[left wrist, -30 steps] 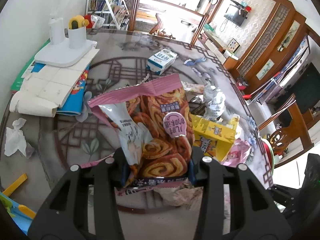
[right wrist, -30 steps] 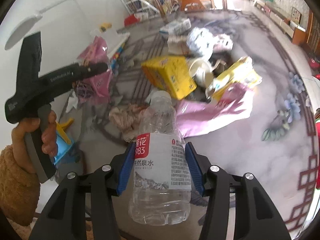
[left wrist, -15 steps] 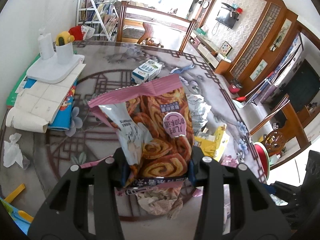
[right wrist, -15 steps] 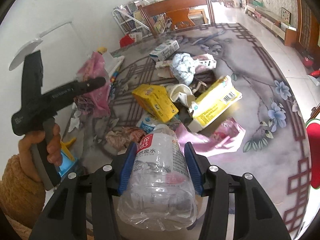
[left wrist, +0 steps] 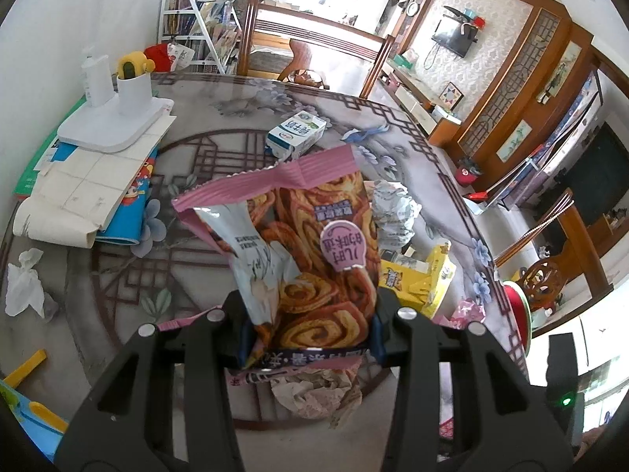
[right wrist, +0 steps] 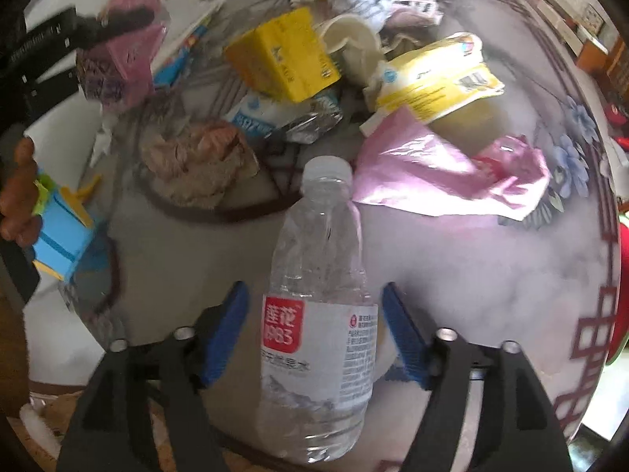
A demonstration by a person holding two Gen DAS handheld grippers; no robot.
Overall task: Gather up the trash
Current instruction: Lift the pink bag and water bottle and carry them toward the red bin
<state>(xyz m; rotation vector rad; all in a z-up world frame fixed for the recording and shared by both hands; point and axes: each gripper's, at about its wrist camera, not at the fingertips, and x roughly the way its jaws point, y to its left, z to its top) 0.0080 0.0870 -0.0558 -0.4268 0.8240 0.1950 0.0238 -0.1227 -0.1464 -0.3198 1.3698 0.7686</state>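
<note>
Right gripper (right wrist: 314,330): jaws opening, blue pads clear of the water bottle (right wrist: 318,314) on both sides; the bottle sits between them, long axis running away from the gripper, cap toward the litter heap on the table (right wrist: 491,275). Left gripper (left wrist: 310,326): clamped on a pink snack bag (left wrist: 302,244), held upright above the table. Judgement: the bottle is the right hand's; whether it is already resting on anything, cannot tell.

white lamp base (left wrist: 114,126) atop papers (left wrist: 78,192); wooden chair (left wrist: 314,55) behind.

Pink snack bag (left wrist: 310,251); red-labelled clear bottle (right wrist: 318,338).
</note>
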